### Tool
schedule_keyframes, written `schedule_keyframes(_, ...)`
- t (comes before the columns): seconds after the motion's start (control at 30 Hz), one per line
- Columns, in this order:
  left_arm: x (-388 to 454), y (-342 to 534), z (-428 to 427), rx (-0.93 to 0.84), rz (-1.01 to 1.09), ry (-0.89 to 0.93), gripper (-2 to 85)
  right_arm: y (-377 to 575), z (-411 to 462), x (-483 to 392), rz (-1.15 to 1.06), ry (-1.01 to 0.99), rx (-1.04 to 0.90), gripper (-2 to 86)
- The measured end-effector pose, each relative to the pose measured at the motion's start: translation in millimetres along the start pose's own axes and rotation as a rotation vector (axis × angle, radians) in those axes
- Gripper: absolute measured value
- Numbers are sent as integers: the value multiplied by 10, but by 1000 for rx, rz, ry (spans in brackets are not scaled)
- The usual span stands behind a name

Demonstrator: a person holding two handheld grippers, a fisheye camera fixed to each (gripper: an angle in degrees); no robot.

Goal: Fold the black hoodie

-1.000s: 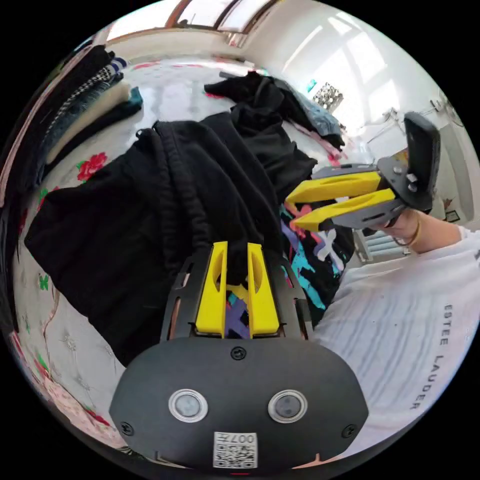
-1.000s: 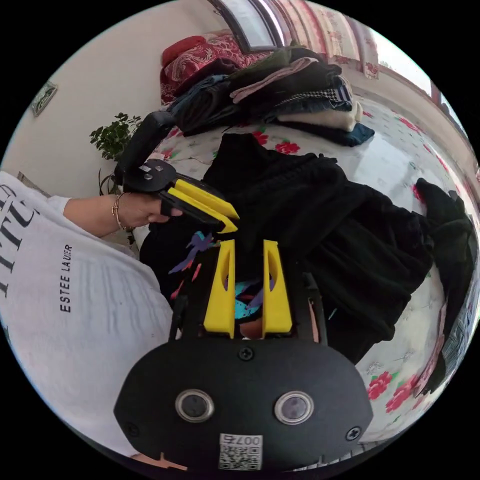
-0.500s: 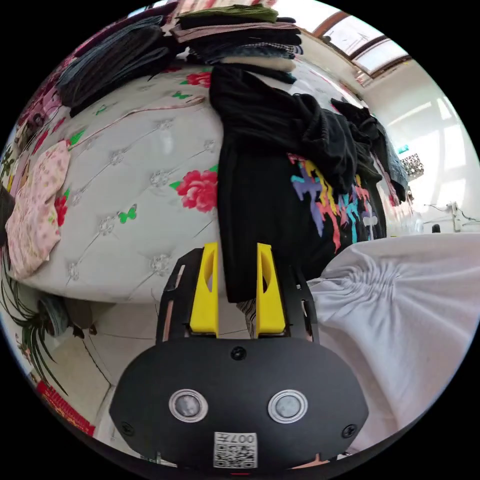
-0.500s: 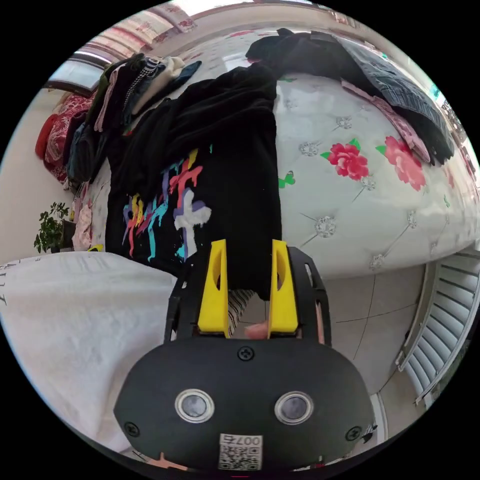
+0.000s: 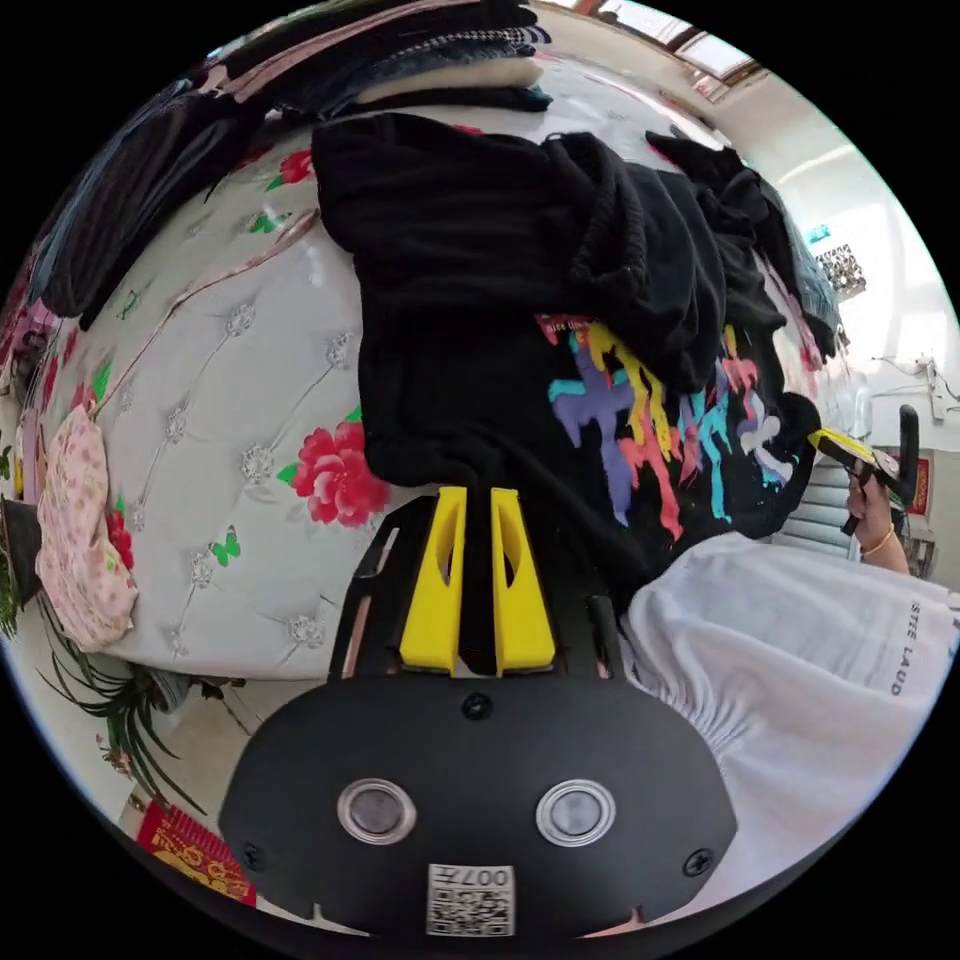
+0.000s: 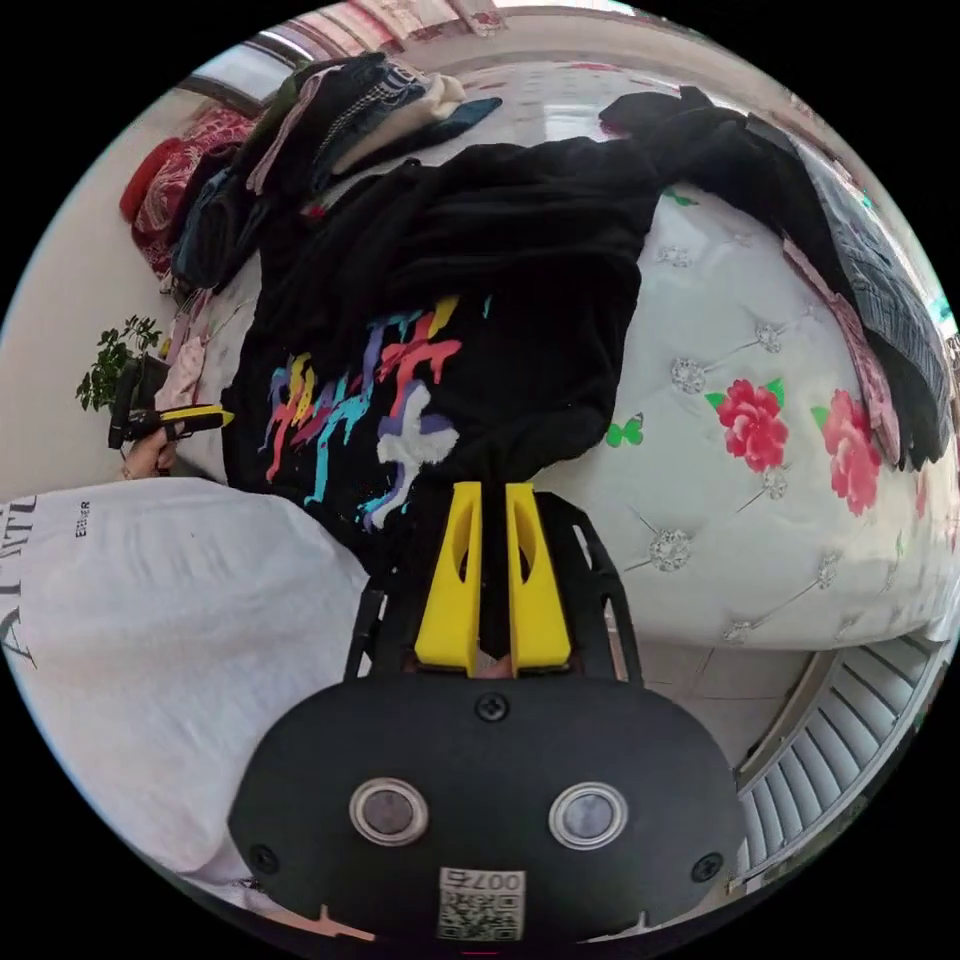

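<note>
Black fleece is running between both pairs of jaws: the left gripper [image 5: 477, 578] and right gripper [image 6: 492, 575] are each clamping the black hoodie [image 5: 520, 300] by its hem corners, likely stretching it flat over the quilted bed [image 6: 740, 470] beyond, print up.

Two close views taken from the bed's near edge

Each camera is set just behind its own jaws, aimed across the black hoodie [image 5: 480, 300] [image 6: 500, 290] ahead; its printed front is shared, and the opposite gripper is seen far off to one side.
</note>
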State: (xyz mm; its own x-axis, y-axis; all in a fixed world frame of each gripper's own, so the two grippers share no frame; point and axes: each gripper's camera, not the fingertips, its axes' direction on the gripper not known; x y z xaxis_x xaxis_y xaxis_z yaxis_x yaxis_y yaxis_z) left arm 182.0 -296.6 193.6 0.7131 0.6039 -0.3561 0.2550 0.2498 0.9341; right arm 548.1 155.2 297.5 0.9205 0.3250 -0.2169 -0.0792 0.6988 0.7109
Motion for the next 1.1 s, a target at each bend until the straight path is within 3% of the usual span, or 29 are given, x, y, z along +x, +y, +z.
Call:
schedule_keyframes(0.07,-155,-97,-356,207,-102,82,49,-180,-300,4,-6,41,122,56)
schedule_keyframes(0.13,-274,-172,-528,263,-176,100,57,-380,-549,28,0,98,251,63)
schedule_keyframes(0.27,-391,-81,-614,196,-206,71,102,-571,-485,213,53,78,121,84)
schedule_keyframes(0.5,-107,558,-212,0,-210,85,134,-76,-277,749,161,50,-21,93)
schedule_keyframes(0.6,307,555,-194,-1,-70,-155,110,-104,-172,793,135,54,-91,70)
schedule_keyframes(0.7,578,388,-291,-49,122,-177,46,-199,-300,738,34,53,-143,39)
schedule_keyframes(0.8,372,227,-735,-42,186,11,34,-225,-747,866,8,-40,-91,22)
schedule_keyframes(0.87,-156,95,-1289,68,125,346,31,-232,-1156,1049,14,-195,-4,17)
schedule_keyframes(0.97,-844,-183,-1902,253,67,697,27,-356,-1867,1466,50,-508,186,12)
schedule_keyframes(1.1,-1421,-811,-2477,443,-22,848,27,-851,-2726,1984,106,-747,490,14)
